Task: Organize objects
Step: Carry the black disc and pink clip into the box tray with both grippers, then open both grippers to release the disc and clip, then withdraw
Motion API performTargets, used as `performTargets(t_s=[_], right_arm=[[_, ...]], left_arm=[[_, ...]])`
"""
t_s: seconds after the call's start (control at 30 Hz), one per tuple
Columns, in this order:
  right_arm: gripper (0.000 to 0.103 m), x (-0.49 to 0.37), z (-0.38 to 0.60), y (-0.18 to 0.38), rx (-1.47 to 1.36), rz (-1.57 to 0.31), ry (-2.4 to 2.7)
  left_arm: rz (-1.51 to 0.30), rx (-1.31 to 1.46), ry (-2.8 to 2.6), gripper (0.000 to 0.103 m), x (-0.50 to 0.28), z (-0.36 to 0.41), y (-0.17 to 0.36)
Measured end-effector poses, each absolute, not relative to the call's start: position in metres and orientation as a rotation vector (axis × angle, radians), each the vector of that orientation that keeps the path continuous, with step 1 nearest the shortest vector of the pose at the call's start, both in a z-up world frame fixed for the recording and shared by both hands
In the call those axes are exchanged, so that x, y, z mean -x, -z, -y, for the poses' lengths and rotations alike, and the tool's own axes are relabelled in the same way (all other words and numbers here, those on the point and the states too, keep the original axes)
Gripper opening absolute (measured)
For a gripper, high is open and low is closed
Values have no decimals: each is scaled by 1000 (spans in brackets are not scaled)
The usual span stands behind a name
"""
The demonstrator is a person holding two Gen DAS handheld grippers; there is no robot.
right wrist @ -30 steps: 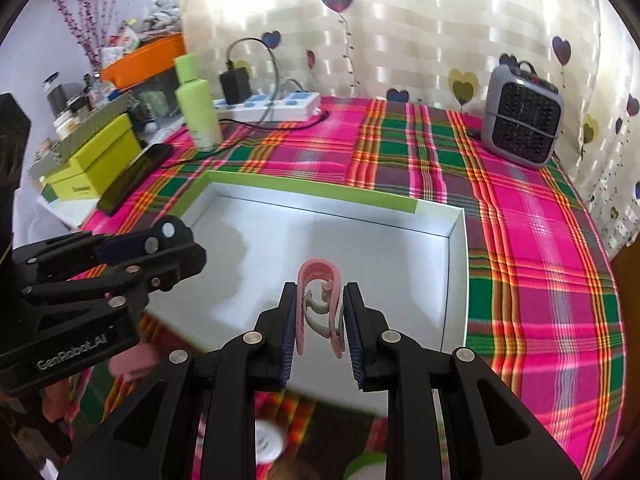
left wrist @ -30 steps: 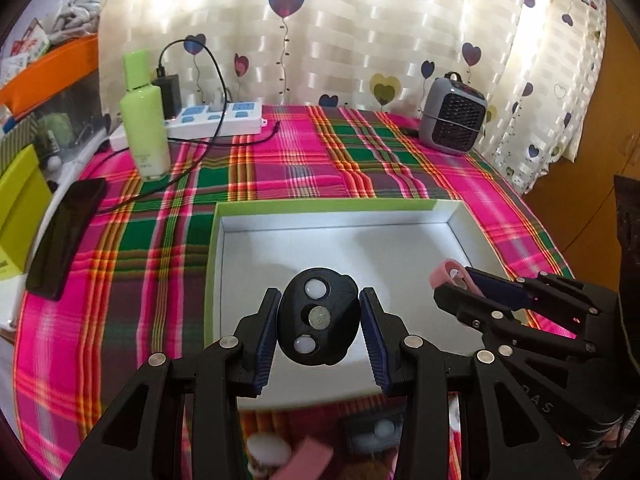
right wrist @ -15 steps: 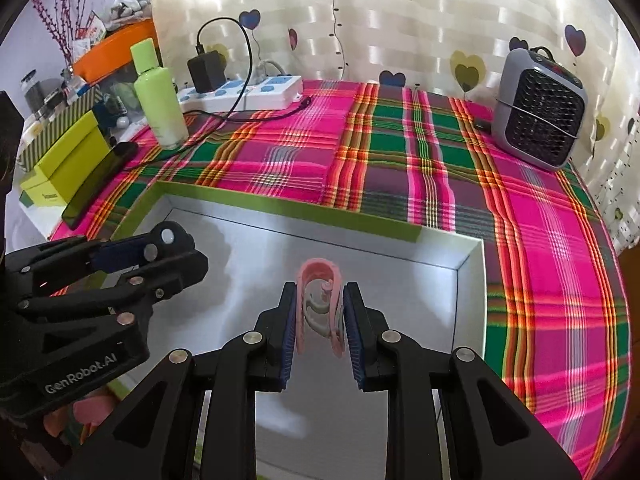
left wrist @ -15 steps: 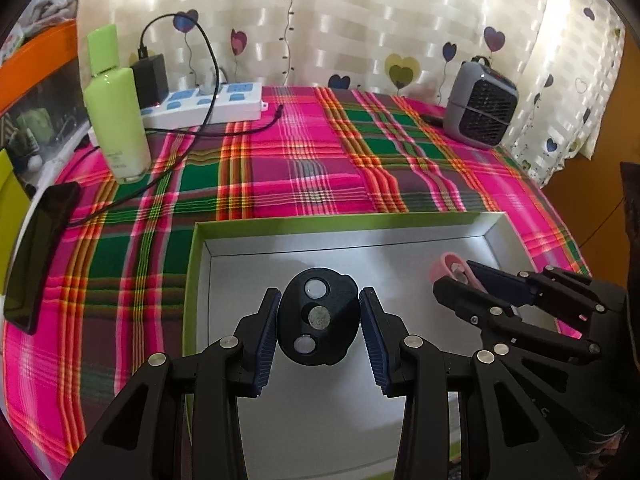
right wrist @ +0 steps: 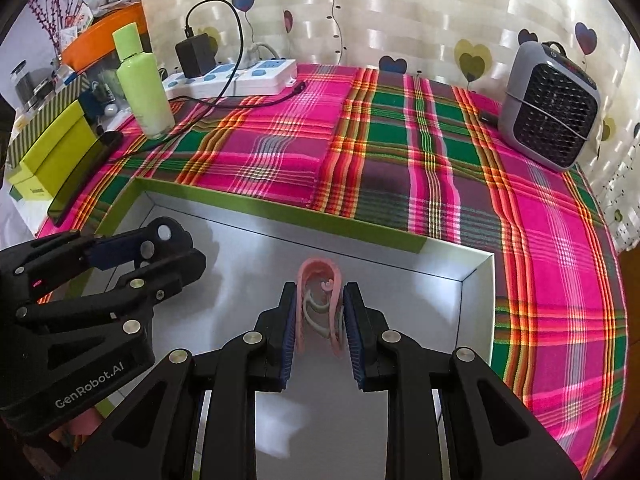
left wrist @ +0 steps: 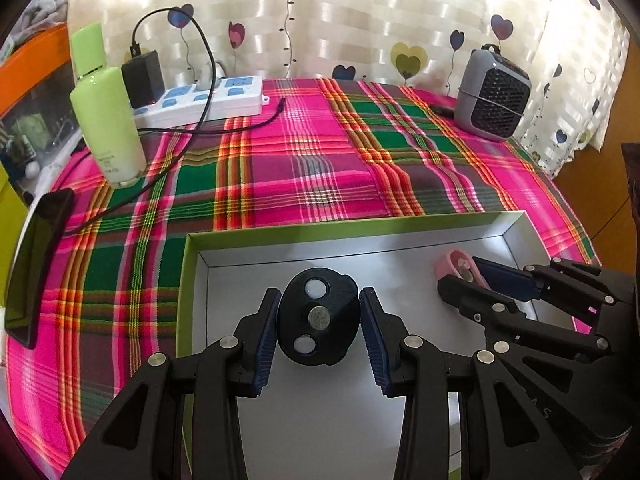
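While both grippers are hovering over the tray [left wrist: 192,264], the left gripper [left wrist: 319,324] is clamping a black fob [left wrist: 318,322] and the right gripper [right wrist: 319,322] is squeezing a pink clip [right wrist: 318,276] in its jaws.

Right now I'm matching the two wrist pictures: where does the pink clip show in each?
Left wrist view: the pink clip sits right of centre, at the tip of the right claw, over the box.
Right wrist view: the pink clip is at centre, pinched by the same claw.
Shared landmark: the grey heater, far right on the tablecloth.
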State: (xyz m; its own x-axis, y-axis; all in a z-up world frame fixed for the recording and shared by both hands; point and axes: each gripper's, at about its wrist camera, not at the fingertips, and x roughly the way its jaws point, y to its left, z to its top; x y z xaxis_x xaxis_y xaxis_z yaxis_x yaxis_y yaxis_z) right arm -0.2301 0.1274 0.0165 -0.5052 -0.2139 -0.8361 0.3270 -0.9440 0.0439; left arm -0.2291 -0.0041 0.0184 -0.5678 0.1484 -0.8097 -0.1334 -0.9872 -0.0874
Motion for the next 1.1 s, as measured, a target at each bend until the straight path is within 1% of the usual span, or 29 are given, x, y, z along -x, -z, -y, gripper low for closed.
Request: performTargets(t_s=[0.43,0.5,0.57,0.67,0.93,1.1], right_arm=[[24,228,-125,-16,-1354,-188,2481],[26,228,-125,-16,-1350,-185,2484],[37,227,-127,-17,-1339,-174,2491],[45,224,-128,-20,-1328,-151,2497],[46,211,-133,-28,-1307,-139,2527],[46,199,-135,-31,-1292,-127,2537]], left_arm=[[36,1396,-2655,39,230,8,-17],[37,1398,-2656,39,229,8,-17],[28,1395,-2656,39,228,8,-18],[28,1390,-2653,39,225,7,-20],[27,1345,-2678,47,210,8,-33],[47,1327,-2679,48,197,9,-38]])
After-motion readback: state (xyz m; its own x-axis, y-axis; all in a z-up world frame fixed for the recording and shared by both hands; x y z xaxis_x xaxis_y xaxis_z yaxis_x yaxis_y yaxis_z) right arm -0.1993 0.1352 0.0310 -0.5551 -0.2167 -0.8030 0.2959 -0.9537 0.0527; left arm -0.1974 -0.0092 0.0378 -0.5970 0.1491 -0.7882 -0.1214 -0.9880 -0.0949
